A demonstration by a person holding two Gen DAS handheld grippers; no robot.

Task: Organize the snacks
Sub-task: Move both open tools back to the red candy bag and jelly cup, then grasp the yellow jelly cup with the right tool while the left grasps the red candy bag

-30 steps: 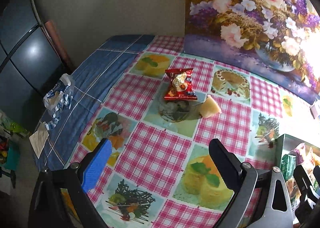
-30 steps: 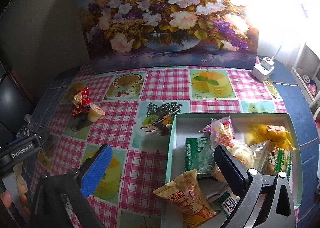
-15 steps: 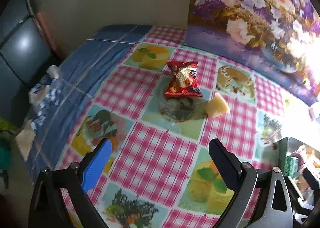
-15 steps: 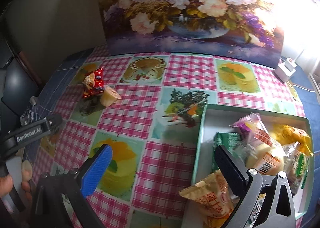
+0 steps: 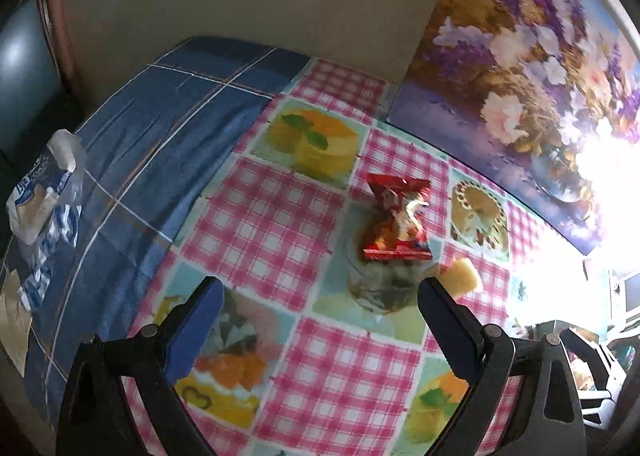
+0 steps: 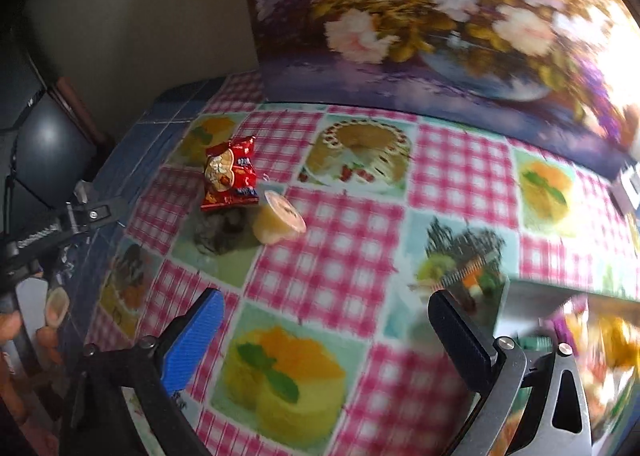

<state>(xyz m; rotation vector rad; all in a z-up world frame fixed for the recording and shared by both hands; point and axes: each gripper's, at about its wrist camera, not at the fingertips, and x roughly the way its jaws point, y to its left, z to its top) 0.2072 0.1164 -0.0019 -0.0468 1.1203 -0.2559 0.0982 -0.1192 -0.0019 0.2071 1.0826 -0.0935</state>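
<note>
A red snack packet [image 5: 398, 222] [image 6: 230, 176] lies on the checked tablecloth. A yellow jelly cup [image 5: 462, 277] [image 6: 278, 222] rests on its side just right of it. My left gripper [image 5: 320, 314] hovers open a short way in front of the packet, nothing between its fingers. My right gripper [image 6: 324, 330] is open too, above the cloth, well short of the cup. At the right edge of the right wrist view, blurred, is the green box [image 6: 532, 288] holding several snack packets [image 6: 596, 336].
A large flower painting [image 6: 440, 16] leans against the wall behind the table. Blue cloth [image 5: 160, 116] covers the table's left end, with a plastic bag [image 5: 44, 196] near its edge. A person's hand [image 6: 24, 332] grips the left tool.
Both grippers have swung left and forward toward the red packet and jelly cup. The green box has slid to the right edge of the right wrist view. Both stayed open.
</note>
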